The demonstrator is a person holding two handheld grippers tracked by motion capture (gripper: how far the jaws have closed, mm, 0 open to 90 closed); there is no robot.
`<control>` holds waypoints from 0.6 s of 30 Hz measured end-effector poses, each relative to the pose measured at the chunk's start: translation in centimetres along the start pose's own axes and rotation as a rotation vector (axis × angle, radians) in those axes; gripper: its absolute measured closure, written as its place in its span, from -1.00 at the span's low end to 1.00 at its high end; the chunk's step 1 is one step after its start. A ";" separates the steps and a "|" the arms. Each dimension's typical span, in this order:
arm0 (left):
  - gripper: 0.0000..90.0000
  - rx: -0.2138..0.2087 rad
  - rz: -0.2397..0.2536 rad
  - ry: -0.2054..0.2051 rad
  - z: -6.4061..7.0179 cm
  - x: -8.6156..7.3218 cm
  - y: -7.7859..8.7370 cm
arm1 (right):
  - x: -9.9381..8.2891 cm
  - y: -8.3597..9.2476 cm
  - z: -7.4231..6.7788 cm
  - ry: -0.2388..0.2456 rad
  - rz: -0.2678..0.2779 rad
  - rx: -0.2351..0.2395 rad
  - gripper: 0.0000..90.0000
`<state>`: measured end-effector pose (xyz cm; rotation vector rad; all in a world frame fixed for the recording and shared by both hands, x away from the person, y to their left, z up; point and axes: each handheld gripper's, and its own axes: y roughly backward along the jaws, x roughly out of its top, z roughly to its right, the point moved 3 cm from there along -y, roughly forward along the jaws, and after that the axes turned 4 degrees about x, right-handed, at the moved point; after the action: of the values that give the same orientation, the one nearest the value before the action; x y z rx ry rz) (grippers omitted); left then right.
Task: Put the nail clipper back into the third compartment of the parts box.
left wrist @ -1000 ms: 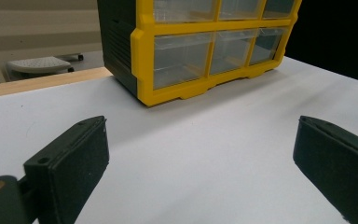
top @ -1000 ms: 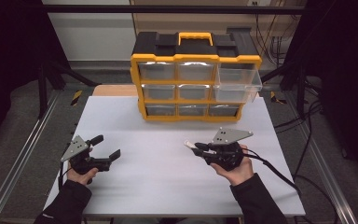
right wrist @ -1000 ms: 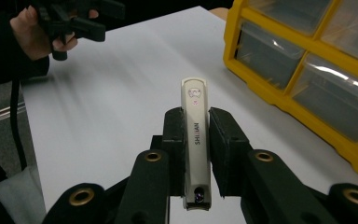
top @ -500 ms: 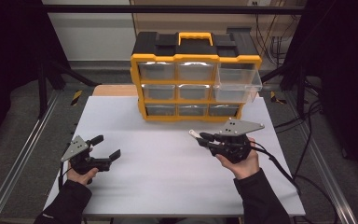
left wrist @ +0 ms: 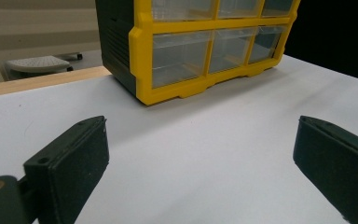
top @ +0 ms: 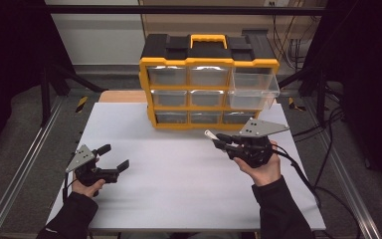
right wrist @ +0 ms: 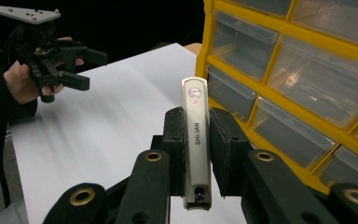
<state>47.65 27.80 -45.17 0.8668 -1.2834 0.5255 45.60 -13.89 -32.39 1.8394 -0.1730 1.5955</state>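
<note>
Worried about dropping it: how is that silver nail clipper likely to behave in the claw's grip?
The nail clipper looks like polished metal, so probably stiff but slippery. The right claw pinches its narrow sides near the back, with the front sticking out, so it might pivot if bumped. It seems light for its size.

In my left gripper view the organizer (left wrist: 200,46) is cut by the top edge, so I see just its lower drawers, and my own two jaws run off the bottom and right edges. In my right gripper view the nail clipper (right wrist: 196,144) is covered along both flanks by my jaws, and the small mark near its tip is too fine to read. The drawers (right wrist: 307,79) beside it run out of frame, and I can't tell through the cloudy fronts what they hold. From the high view, the clipper (top: 210,134) is too small to make out.
</note>
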 end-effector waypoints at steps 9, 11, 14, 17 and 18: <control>-0.93 0.000 -0.001 -0.002 0.0 0.0 0.0 | 1.6 1.1 0.3 0.013 0.018 -0.020 0.71; -0.93 0.000 -0.001 -0.003 0.0 0.0 0.0 | 1.9 1.3 0.3 0.015 0.023 -0.023 0.71; -0.93 -0.001 -0.001 -0.002 0.0 0.0 0.0 | 2.4 1.5 0.5 0.019 0.027 -0.031 0.71; -0.93 0.000 -0.001 -0.002 0.0 0.0 0.0 | 2.6 1.7 0.6 0.018 0.028 -0.035 0.71; -0.93 0.000 -0.001 -0.003 0.0 0.0 0.0 | 2.7 1.7 0.7 0.018 0.027 -0.038 0.71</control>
<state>47.64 27.78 -45.17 0.8682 -1.2852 0.5234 45.91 -14.66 -29.21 1.8005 -0.2198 1.6162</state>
